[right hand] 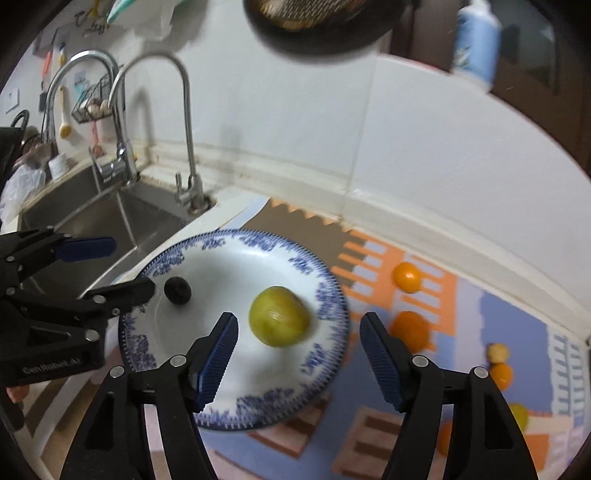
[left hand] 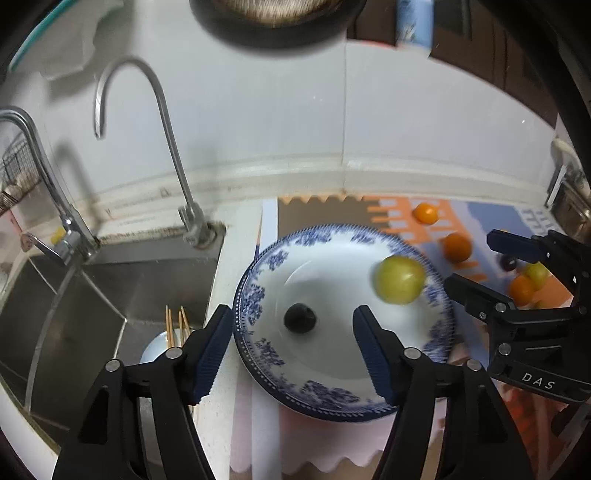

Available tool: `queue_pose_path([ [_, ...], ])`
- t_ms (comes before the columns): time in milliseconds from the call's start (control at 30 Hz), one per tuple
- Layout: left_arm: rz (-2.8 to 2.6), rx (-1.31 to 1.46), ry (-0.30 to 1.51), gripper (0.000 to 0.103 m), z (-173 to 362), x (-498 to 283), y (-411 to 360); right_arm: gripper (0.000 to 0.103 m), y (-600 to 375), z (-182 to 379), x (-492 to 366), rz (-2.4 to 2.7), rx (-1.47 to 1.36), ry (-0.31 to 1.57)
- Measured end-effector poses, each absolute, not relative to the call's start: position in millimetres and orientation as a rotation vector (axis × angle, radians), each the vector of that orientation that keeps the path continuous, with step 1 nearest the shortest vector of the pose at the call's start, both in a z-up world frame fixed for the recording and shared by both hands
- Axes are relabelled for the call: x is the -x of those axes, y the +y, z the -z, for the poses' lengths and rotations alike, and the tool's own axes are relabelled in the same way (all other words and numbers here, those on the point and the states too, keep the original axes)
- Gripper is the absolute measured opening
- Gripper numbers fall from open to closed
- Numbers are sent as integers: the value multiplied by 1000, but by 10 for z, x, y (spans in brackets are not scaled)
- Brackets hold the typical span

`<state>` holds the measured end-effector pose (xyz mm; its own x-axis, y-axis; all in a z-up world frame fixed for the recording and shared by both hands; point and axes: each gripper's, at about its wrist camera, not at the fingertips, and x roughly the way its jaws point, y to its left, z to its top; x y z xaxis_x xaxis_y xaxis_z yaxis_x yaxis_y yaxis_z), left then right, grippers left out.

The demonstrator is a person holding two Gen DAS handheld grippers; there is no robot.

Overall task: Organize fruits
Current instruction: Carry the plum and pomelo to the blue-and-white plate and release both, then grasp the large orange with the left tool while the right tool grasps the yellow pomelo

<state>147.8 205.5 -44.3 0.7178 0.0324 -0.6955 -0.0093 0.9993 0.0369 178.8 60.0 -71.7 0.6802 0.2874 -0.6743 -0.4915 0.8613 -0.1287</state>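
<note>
Both sets of fingers, left gripper (left hand: 293,345) and right gripper (right hand: 299,349), were held apart, empty, over the plate (right hand: 325,295); nothing was touched.

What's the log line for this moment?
left gripper: open, empty | right gripper: open, empty | plate: green fruit, dark fruit | mat: oranges left

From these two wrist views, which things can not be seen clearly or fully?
- Green fruit on the blue-patterned plate: motion-blurred in both views, kind unclear.
- Dark round object at the top: cut off by the frame edge in the left wrist view.
- Fruits behind the right gripper in the left wrist view: partly hidden.
- Bowl with chopsticks in the sink: hidden by a left gripper finger.
</note>
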Motion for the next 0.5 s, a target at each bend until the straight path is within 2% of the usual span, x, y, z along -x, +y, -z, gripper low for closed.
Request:
queue_pose_path([
  [200, 15, -19, 666, 77, 153, -1188, 1831, 75, 261, 391, -1473, -377, 275, 607],
  [500, 125, -17, 579, 83, -106, -944, 1379, 79, -262, 23, -1088, -276, 209, 508],
])
